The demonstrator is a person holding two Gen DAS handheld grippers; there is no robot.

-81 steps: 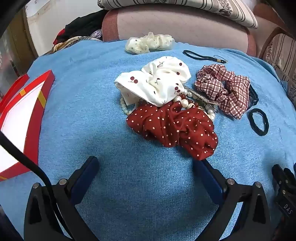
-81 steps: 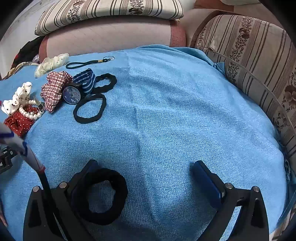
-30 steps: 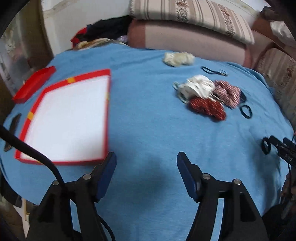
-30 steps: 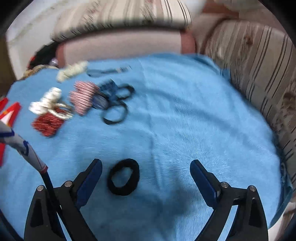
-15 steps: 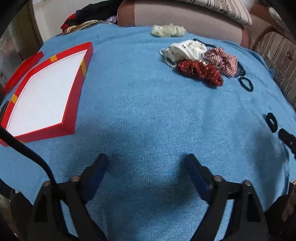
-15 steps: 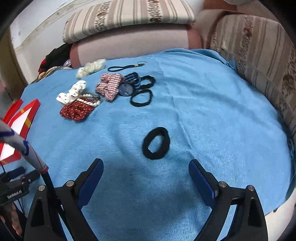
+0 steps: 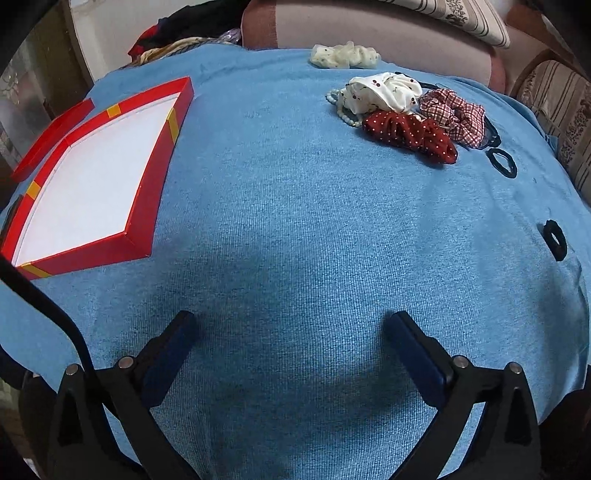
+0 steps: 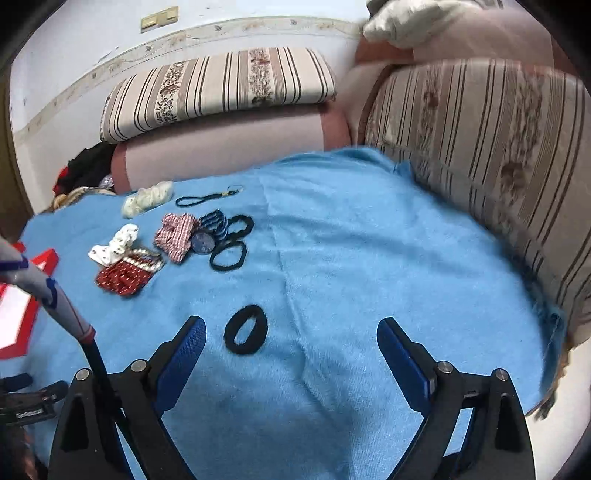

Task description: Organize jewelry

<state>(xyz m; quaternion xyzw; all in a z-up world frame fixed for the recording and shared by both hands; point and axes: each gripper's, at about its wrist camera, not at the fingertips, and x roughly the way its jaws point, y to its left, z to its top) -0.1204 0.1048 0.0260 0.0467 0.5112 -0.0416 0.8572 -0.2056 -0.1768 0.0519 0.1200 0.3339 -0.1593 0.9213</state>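
Note:
A pile of hair accessories lies on the blue cloth: a white cherry scrunchie (image 7: 384,92), a red dotted scrunchie (image 7: 410,134), a plaid scrunchie (image 7: 456,114), a pearl strand (image 7: 343,110) and thin black bands (image 7: 502,162). The pile also shows in the right wrist view (image 8: 173,238), with a round watch face (image 8: 202,242). A thick black hair tie (image 8: 246,329) lies alone just ahead of my right gripper (image 8: 291,341), which is open and empty. It also shows in the left wrist view (image 7: 555,240). My left gripper (image 7: 291,332) is open and empty over bare cloth. An open red box (image 7: 144,206) with a white inside sits at left.
A cream scrunchie (image 7: 345,55) and a black cord (image 8: 207,197) lie at the far edge. Striped sofa cushions (image 8: 480,158) border the back and right. A red lid (image 7: 51,136) lies beside the box. Dark clothes (image 7: 192,22) are heaped at the back left.
Both grippers have drawn back from the pile. The thick black hair tie, once at my right gripper's left finger, now lies free on the cloth ahead of it. The right view has tilted upward.

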